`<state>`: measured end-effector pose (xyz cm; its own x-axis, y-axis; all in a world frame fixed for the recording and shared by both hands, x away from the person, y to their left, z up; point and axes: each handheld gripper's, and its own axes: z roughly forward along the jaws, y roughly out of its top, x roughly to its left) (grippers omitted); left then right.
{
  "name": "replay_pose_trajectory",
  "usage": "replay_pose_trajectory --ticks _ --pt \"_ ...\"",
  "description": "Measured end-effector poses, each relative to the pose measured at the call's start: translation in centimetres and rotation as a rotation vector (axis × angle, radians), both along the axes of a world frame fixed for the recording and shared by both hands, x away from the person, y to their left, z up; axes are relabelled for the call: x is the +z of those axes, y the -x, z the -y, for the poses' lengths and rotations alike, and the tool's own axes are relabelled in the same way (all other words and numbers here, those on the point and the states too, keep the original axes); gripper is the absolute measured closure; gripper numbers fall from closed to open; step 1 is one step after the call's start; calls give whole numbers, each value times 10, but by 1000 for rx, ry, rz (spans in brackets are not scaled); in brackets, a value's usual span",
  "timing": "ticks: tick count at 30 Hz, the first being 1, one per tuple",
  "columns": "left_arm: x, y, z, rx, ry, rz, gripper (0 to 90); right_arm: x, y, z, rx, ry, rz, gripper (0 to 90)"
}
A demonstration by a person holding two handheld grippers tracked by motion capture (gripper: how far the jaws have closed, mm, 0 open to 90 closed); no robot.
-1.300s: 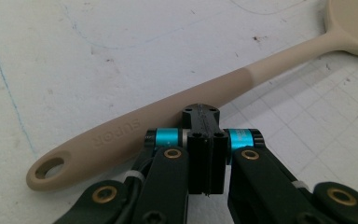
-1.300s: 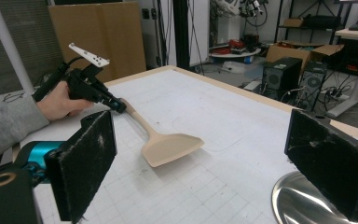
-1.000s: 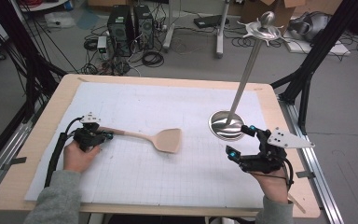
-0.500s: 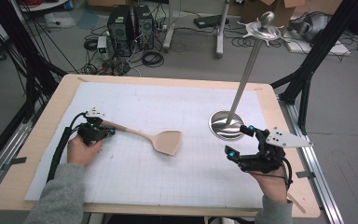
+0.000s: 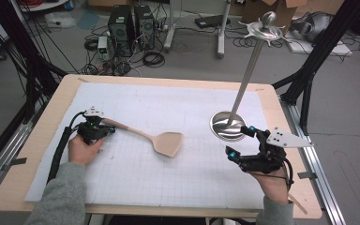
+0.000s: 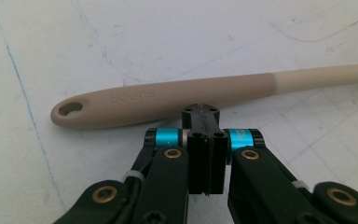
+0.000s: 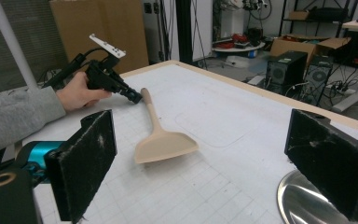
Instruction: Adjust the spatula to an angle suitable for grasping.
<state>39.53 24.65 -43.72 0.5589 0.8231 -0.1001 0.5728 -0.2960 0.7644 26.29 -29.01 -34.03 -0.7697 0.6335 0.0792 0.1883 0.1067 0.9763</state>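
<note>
1. Now, spatula (image 5: 161,140): lies flat on the worktop (image 5: 168,93), left of centre, with the blade towards the middle and the handle end (image 6: 70,109) by the left hand. Nothing grips it.
2. Change: compared with a second ago, the handle end seems to have swung slightly away from the person, while the blade sits about where it was.
3. Left gripper (image 5: 105,129): has shifted a little the same way. Fingers clenched together on nothing, tip (image 6: 200,109) at the near side of the handle; touching or just short, cannot tell.
4. Reading: probably a nudge to square the spatula up, not a pick. A lift would first need these fingers released.
5. Right gripper (image 5: 240,142): unmoved and holding nothing. Fingers (image 7: 81,165) spread wide, just beside the stand base and well apart from the spatula.
6. Stand (image 5: 248,75): upright steel pole on a round, dished base (image 5: 227,125). The dish has nothing loose in it.
7. Box (image 5: 288,5): cardboard, on the floor beyond the worktop; contents cannot be made out.
</note>
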Motion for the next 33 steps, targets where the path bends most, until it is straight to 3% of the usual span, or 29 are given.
replay_pose_trajectory --ticks 4,12,19,33 --pt "9 4 3 -6 48 33 895 0 0 0 -2 -1 -1 80" --pt "26 1 32 -60 56 48 895 1 0 0 5 -1 2 81" --pt "28 -6 66 -99 0 21 895 1 1 3 2 -13 7 81" --pt "15 -16 111 -150 -30 -19 895 2 3 6 5 -30 4 81"
